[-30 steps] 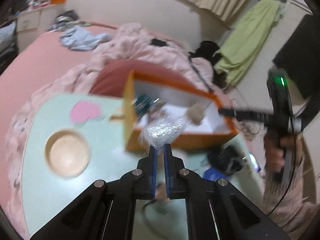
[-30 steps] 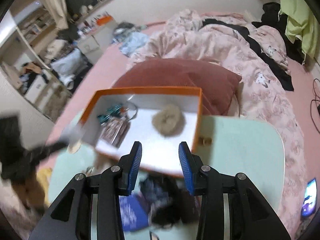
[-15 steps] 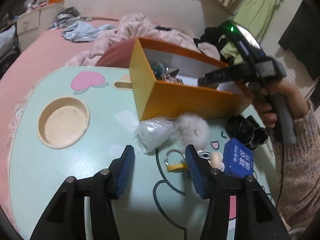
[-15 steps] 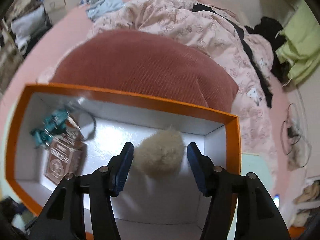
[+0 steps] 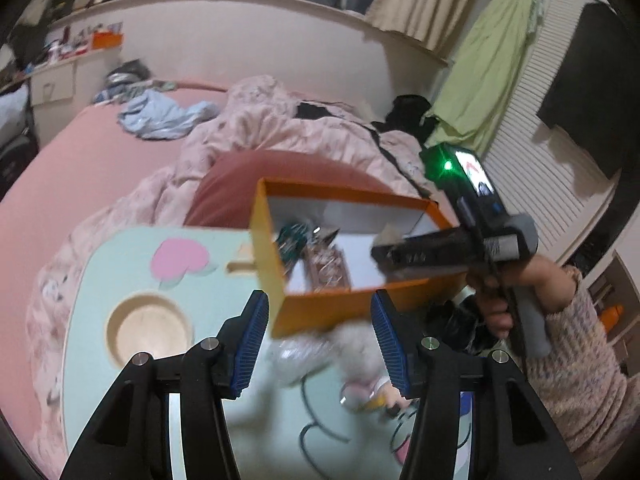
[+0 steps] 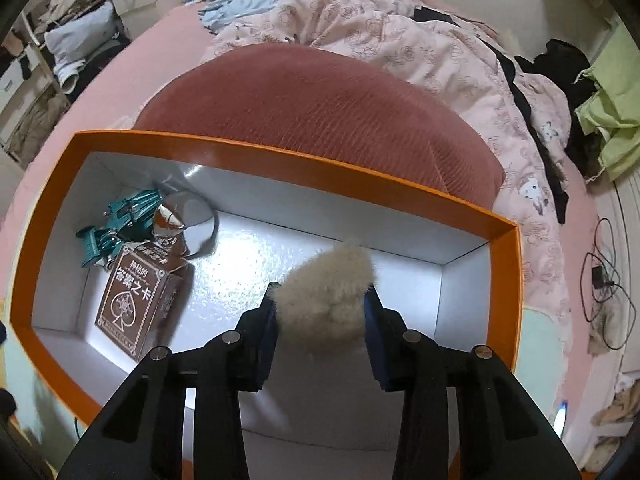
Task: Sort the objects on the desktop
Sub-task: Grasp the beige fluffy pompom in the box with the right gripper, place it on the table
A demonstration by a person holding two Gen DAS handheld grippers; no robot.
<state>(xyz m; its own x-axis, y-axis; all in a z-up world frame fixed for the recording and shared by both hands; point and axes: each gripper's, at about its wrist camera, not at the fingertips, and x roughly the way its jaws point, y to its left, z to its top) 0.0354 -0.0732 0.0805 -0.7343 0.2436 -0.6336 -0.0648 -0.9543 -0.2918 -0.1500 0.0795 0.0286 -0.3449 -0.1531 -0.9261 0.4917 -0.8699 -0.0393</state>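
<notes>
Inside the orange box [image 6: 256,160], a beige pompom [image 6: 326,300] is gripped between the fingers of the right gripper [image 6: 320,320] — the blue pads [image 6: 267,320] are pressed into its fur on both sides. It is held just above the white floor of the box, right of centre; whether it touches the floor cannot be told. At the left end of the box a brown card box [image 6: 138,300] is seen, with a teal toy [image 6: 120,220] just behind it.

The left gripper [image 5: 318,336] is held over the mint counter [image 5: 100,280], its fingers spread wide and nothing between them. Beneath them, just in front of the box, a crinkled clear bag [image 5: 292,356] and a white fluffy ball [image 5: 356,344] lie blurred on the counter — close together, though contact cannot be judged. A round recess [image 5: 150,328] is sunk into the counter to the left.
</notes>
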